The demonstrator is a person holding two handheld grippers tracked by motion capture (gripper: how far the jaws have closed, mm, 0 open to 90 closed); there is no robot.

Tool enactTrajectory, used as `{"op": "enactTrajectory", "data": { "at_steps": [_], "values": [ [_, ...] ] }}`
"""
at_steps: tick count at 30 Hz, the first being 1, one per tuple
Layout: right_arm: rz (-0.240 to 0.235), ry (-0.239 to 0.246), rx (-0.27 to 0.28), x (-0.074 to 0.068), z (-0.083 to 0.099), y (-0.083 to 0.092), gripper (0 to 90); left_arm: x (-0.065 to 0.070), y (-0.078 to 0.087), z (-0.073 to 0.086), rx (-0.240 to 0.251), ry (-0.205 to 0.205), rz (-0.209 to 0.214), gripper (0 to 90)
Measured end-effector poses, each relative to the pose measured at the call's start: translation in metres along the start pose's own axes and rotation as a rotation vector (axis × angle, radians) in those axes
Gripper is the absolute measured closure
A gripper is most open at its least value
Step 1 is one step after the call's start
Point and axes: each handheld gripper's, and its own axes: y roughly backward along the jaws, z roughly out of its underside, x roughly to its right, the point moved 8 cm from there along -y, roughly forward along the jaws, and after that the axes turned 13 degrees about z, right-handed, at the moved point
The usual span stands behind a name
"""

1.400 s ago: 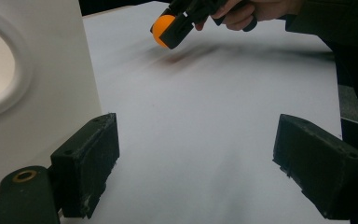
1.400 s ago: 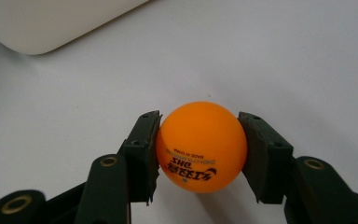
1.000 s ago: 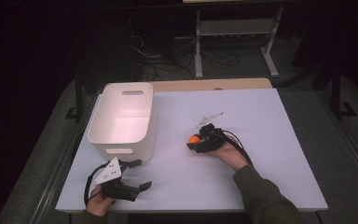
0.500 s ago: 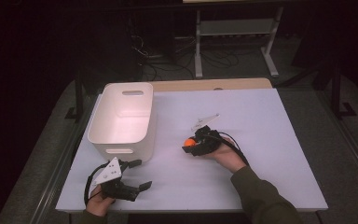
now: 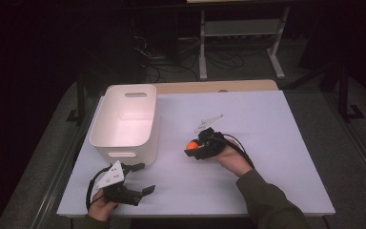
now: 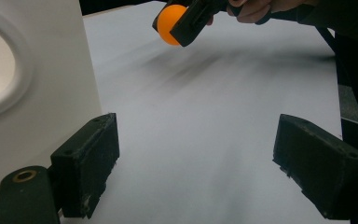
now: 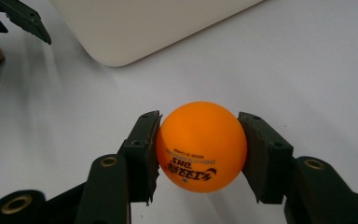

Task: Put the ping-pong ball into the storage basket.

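Since the earlier frames, the right gripper (image 5: 194, 147) has carried the ball (image 5: 190, 144) a little toward the bin (image 5: 124, 143), from about 3 o'clock of it, while the left gripper (image 5: 143, 179) has kept its place near the table's (image 5: 276, 143) front edge.

High view: the ball sits clamped in the right gripper's jaws, above the table, well apart from the bin at its 9 o'clock. The left gripper lies at 6 o'clock of the bin, jaws spread wide and empty.

Left gripper view: its two jaws stand far apart with bare table between them; the bin wall (image 6: 37, 84) is at 10 o'clock, and the ball (image 6: 170, 23) hangs at 12 o'clock in the other gripper.

Right gripper view: both pads press the ball (image 7: 200, 144) at its middle, bin corner (image 7: 135, 32) at 11 o'clock. The ball carries an upside-down stamp reading "DHS" with small print, partly legible as "MADE IN CHINA".

Risks, as I judge them: the ball is smooth and light, so a squeeze off its widest line could squirt it out. Released too low or short of the rim, it would bounce and roll off the table.
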Motion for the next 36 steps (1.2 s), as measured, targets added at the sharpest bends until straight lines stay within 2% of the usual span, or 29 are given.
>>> {"op": "enactTrajectory", "data": {
  "at_steps": [36],
  "values": [
    [-0.034, 0.044, 0.036, -0.010, -0.029, 0.031, 49.6, -0.001, 0.000, 0.000, 0.000, 0.011, 0.002, 14.1]
  ]
}}
